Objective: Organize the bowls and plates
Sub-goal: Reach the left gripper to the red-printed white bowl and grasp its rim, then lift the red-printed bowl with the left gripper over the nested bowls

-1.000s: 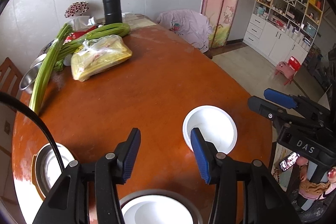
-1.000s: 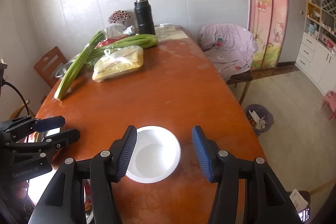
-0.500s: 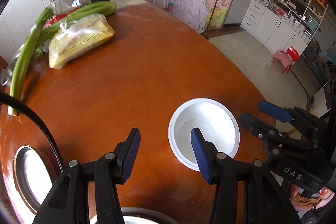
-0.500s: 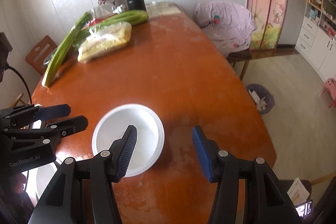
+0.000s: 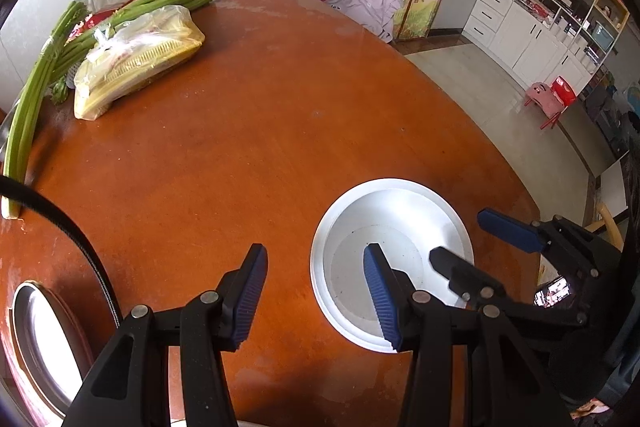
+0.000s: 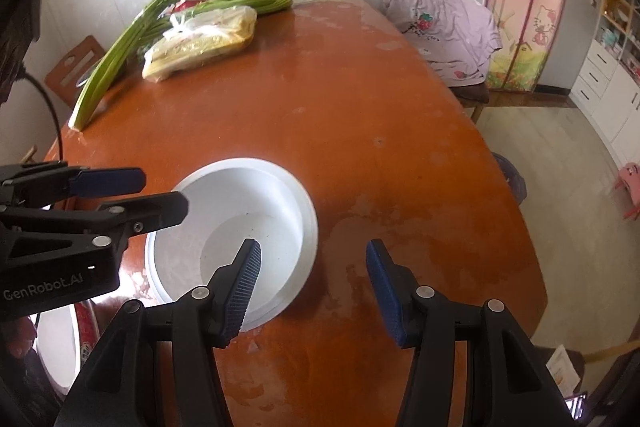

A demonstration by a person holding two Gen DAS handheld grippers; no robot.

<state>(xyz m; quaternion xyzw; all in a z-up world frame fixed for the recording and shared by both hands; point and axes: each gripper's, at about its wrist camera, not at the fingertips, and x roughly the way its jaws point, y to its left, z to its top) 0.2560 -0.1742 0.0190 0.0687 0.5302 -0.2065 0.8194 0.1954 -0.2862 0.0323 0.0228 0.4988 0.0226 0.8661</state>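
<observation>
white bowl [image 5: 394,227] sitting upright on orange worktop [image 5: 248,155], near its front edge | left gripper [image 5: 316,285] jaws gaping wide, right finger hanging over bowl, left finger over bare worktop | right gripper [image 6: 314,281] jaws gaping wide, straddling bowl's right rim | steel plate [image 5: 38,343] lying at left edge

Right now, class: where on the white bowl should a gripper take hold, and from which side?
Grip the white bowl by its rim, one finger inside the wall and one outside. It sits upright and open, too wide to span. The right gripper already straddles the rim on the bowl's right side, so that side probably suits best.
</observation>
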